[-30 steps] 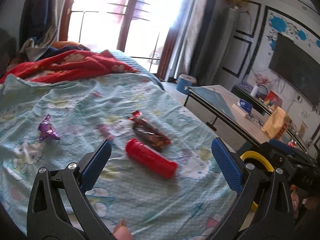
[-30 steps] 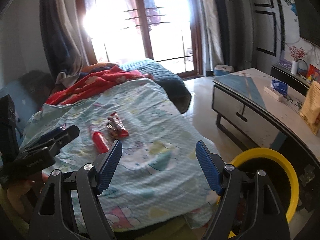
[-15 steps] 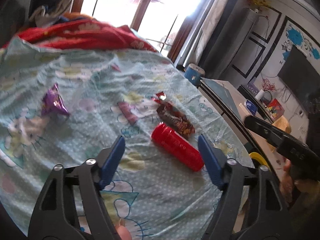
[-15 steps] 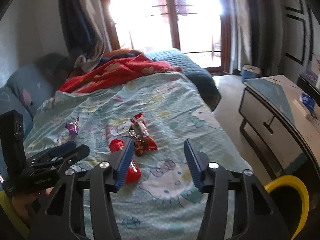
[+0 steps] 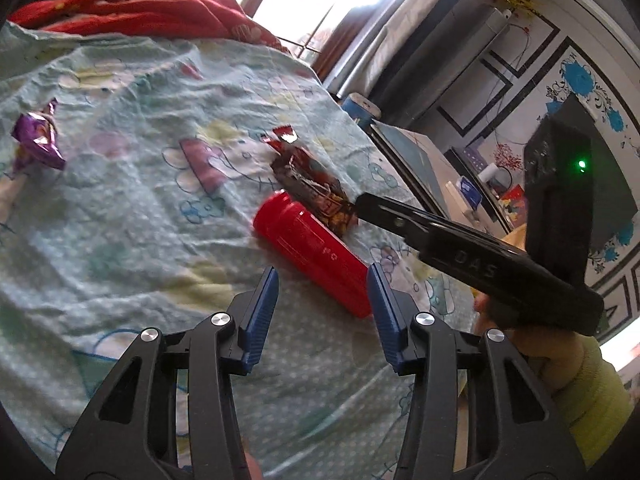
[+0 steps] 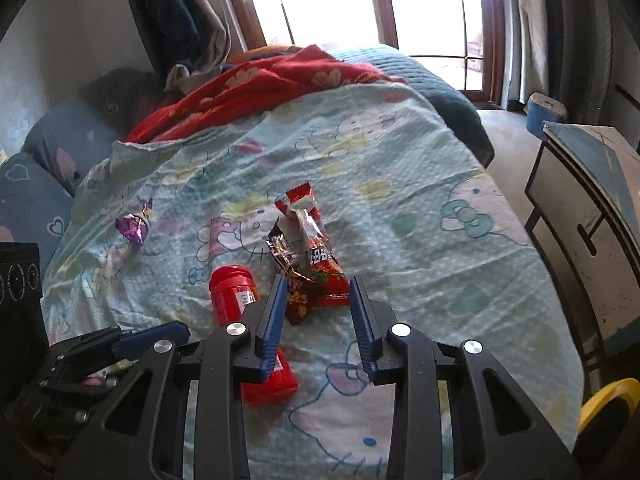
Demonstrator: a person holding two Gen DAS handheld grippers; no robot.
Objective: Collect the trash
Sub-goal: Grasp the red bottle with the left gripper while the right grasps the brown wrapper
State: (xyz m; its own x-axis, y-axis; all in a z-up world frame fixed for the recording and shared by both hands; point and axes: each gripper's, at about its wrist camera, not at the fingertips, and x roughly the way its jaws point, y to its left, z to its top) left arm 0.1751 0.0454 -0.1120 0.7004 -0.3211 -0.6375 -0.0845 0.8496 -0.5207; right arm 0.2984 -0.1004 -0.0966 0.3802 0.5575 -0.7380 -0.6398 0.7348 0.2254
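Purple wrapper (image 5: 38,142) far left on bed (image 5: 120,220). Left gripper (image 5: 322,300) tilted down over red tube's (image 5: 312,254) near end, jaws just narrowing, gripping nothing. Right gripper (image 6: 316,314) angled down at snack wrapper (image 6: 306,256), jaws just narrowing, pads not touching it.

Daylit from the window (image 6: 384,4), blown out to pure white glare in both views. Bright and slightly washed along the bed's (image 6: 400,208) far edge, dimmer toward its near edge. Soft shadows only beside the red tube (image 5: 316,256). Mild motion blur across the printed sheet. Strong fisheye bending at the borders, with dark vignetted corners.
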